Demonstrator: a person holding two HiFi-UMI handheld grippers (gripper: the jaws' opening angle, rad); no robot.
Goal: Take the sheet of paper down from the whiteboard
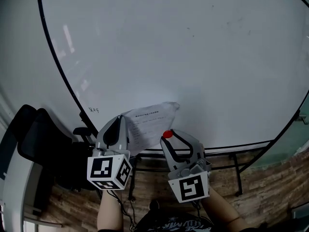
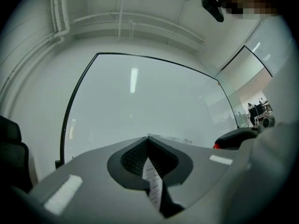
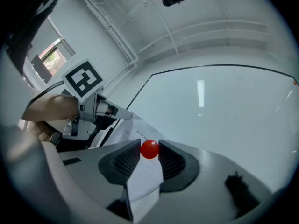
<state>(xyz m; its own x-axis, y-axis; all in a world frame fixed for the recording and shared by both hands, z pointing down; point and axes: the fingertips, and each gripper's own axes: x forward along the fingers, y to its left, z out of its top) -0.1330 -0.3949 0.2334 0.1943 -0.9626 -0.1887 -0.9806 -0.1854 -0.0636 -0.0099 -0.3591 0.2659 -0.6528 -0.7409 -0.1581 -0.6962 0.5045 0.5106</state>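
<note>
The white sheet of paper [image 1: 149, 122] with printed lines hangs off the whiteboard [image 1: 183, 57] near its bottom edge. My left gripper [image 1: 120, 121] is shut on the sheet's left side; in the left gripper view the paper's edge [image 2: 153, 183] runs between the closed jaws of that gripper [image 2: 147, 140]. My right gripper [image 1: 169, 135] is just right of it and is shut on a small red round magnet [image 1: 167, 134]. In the right gripper view the magnet [image 3: 149, 149] sits between the jaw tips, and the paper [image 3: 142, 181] lies under them. The left gripper [image 3: 126, 115] is close by on the left.
A black office chair [image 1: 34, 139] stands at the lower left. The whiteboard's black stand legs [image 1: 236, 170] rise from a wood-pattern floor [image 1: 270, 187] below the board. The board's surface above the paper is blank.
</note>
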